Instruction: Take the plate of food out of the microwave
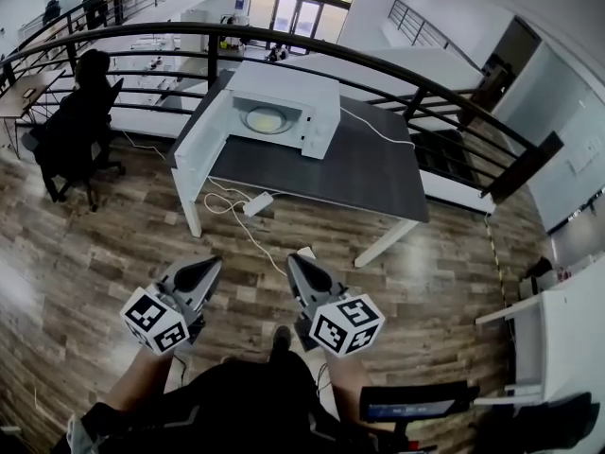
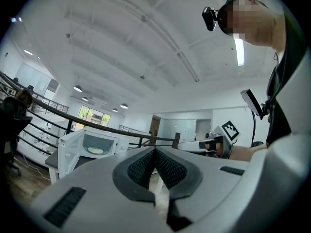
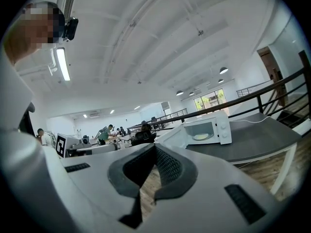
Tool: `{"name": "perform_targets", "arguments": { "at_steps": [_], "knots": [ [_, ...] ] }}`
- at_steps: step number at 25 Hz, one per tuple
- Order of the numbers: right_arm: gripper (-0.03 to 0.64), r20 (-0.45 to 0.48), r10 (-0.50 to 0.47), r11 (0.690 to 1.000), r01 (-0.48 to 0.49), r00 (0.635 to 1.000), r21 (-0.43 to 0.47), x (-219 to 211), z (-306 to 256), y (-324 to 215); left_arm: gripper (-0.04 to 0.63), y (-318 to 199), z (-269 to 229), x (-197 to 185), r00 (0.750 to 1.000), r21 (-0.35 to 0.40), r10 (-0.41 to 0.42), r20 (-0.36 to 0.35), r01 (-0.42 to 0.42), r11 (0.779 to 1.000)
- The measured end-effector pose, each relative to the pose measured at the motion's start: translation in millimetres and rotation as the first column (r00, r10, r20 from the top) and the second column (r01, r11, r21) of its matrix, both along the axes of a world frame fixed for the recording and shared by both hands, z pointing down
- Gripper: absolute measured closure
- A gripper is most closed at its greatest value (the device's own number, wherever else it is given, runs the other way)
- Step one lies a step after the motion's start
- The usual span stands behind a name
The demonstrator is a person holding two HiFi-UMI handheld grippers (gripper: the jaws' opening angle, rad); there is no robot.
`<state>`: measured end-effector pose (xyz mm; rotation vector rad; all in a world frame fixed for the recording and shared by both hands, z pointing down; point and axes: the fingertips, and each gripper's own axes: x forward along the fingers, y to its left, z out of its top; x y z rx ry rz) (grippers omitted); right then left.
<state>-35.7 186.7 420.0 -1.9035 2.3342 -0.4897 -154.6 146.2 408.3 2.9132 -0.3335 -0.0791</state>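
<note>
A white microwave (image 1: 284, 107) stands on a dark grey table (image 1: 369, 173), well ahead of me, with its door (image 1: 200, 130) swung open to the left. Inside lies a plate of yellow food (image 1: 265, 118). My left gripper (image 1: 210, 265) and right gripper (image 1: 295, 261) hang side by side over the wood floor, short of the table, both shut and empty. The left gripper view shows the microwave (image 2: 97, 147) and plate (image 2: 96, 151) beyond its shut gripper tips (image 2: 155, 149). The right gripper view shows the microwave (image 3: 206, 130) and plate (image 3: 200, 136) right of its shut gripper tips (image 3: 154, 147).
A black curved railing (image 1: 397, 74) runs behind the table. A white cable and power adapter (image 1: 257, 203) lie on the floor under the table's front edge. A person sits on a chair (image 1: 76, 130) at the left. A white desk (image 1: 558, 339) stands at the right.
</note>
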Motion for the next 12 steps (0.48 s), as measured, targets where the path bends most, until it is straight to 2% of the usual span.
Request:
{"name": "perform_targets", "arguments": {
  "at_steps": [6,12],
  "knots": [
    [0.627,0.001,-0.024,1.000,0.024,1.000,-0.008,22,9,-24,0.591,-19,5,22,0.999,-0.003,-0.033,0.017,0.033,0.999],
    [0.627,0.018,-0.068,0.997,0.067,0.998,0.027,60,-3,-56,0.591,-44,-12,59,0.997,0.052,-0.074,0.031,0.073,0.996]
  ]
}}
